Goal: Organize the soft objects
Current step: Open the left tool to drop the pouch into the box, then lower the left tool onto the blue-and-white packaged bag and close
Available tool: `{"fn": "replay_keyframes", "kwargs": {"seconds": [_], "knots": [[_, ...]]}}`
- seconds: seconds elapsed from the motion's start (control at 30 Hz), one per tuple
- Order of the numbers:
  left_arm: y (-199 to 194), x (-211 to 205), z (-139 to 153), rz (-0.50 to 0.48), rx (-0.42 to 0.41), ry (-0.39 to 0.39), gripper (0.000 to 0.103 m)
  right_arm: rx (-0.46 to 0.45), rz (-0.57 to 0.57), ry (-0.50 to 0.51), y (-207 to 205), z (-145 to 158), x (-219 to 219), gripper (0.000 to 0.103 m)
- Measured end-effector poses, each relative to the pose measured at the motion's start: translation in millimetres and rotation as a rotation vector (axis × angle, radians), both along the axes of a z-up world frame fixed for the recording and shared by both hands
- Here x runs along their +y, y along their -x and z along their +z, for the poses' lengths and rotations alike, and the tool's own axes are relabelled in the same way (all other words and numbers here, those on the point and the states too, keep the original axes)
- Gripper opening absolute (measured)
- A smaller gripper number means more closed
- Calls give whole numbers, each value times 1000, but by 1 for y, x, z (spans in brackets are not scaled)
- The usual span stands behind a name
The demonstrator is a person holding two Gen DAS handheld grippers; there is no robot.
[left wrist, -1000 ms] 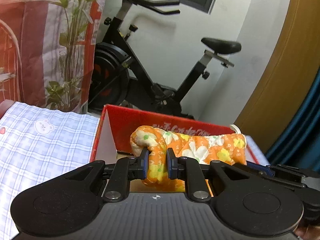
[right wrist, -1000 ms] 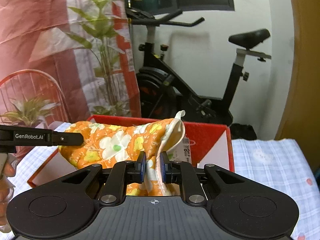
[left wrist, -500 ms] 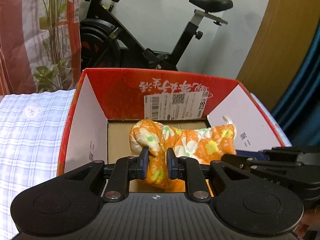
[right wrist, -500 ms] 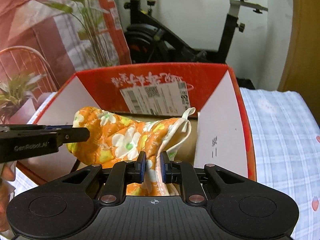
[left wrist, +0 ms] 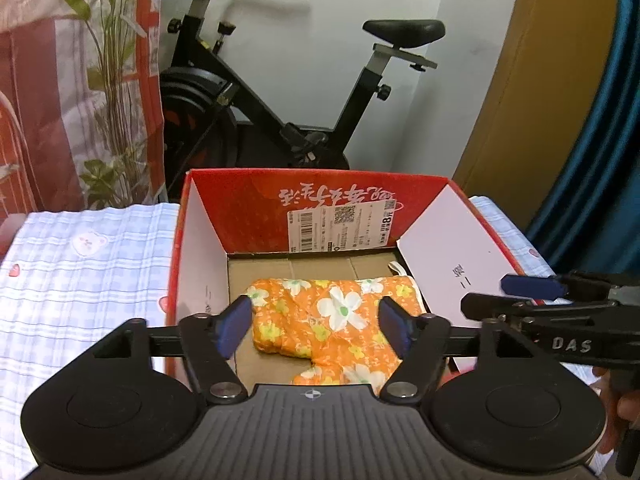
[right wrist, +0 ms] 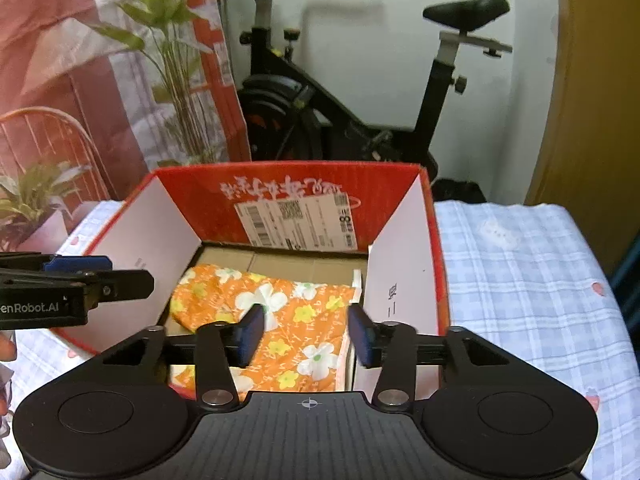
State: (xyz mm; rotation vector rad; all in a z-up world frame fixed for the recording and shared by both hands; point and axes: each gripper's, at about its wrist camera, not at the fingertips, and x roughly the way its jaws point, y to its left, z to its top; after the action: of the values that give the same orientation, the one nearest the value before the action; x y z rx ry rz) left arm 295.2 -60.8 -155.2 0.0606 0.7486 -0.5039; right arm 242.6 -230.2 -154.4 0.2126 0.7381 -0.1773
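Left claw: your left claw (left wrist: 315, 328) has its blue-padded fingers (left wrist: 234, 326) spread wide apart, gripping nothing; it hangs over the near rim of the box.
Right claw: your right claw (right wrist: 307, 334) is also spread apart and holds nothing; in your left view it shows at about 3 o'clock (left wrist: 532, 292), beside the box's right wall.
Soft object: the orange quilted oven mitt with white and yellow flowers (left wrist: 332, 320) lies flat on the brown cardboard floor of the box, free of both claws. In your left view it sits between your two pads, lower down. In your right view (right wrist: 288, 320) it stretches from about 9 o'clock toward the right wall, its white-trimmed edge near that wall.
Box: the open red cardboard box with white inner side flaps (left wrist: 460, 240) stands on the desk, a white printed shipping label (left wrist: 340, 226) stuck on its red far wall, at 12 o'clock from the mitt.
Desk: the surface wears a pale blue checked cloth with small bear and heart prints (left wrist: 80, 272), which runs out on both sides of the box (right wrist: 520, 280).
Background: a black exercise bike (left wrist: 280, 92) stands behind the box at 12 o'clock, and a leafy green plant (right wrist: 172, 52) at about 10 o'clock in front of a red and white patterned curtain (left wrist: 36, 92).
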Motion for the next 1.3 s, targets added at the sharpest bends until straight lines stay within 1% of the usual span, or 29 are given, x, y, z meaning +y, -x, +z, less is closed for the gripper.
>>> {"fn": "replay_keyframes", "kwargs": {"seconds": [0.03, 0.07, 0.1, 0.13, 0.2, 0.33, 0.53, 0.73, 0.83, 1.03, 1.3], "knots": [[5, 2, 3, -2, -10, -2, 82, -13, -1, 2, 6, 4, 2, 59], [10, 3, 4, -2, -19, -3, 89, -27, -3, 5, 11, 8, 3, 64], [16, 6, 7, -1, -27, -3, 97, -37, -5, 7, 15, 11, 5, 71], [21, 9, 8, 0, -32, 1, 99, -47, -6, 9, 20, 14, 6, 75], [30, 15, 11, 7, -36, 3, 102, -76, -14, 9, 32, 21, 9, 93], [47, 26, 12, 33, -41, 4, 103, -116, -26, 13, 51, 29, 15, 102], [69, 41, 15, 69, -57, 22, 103, -159, -45, 21, 72, 34, 24, 103], [88, 52, 17, 95, -85, 28, 103, -189, -4, 65, 89, 37, 42, 103], [97, 53, 16, 111, -103, 9, 103, -198, 10, 67, 97, 36, 50, 103], [117, 59, 13, 120, -129, -5, 103, -199, 31, 66, 111, 32, 61, 103], [136, 67, 3, 135, -105, 14, 103, -179, 36, 53, 130, 16, 69, 103]]}}
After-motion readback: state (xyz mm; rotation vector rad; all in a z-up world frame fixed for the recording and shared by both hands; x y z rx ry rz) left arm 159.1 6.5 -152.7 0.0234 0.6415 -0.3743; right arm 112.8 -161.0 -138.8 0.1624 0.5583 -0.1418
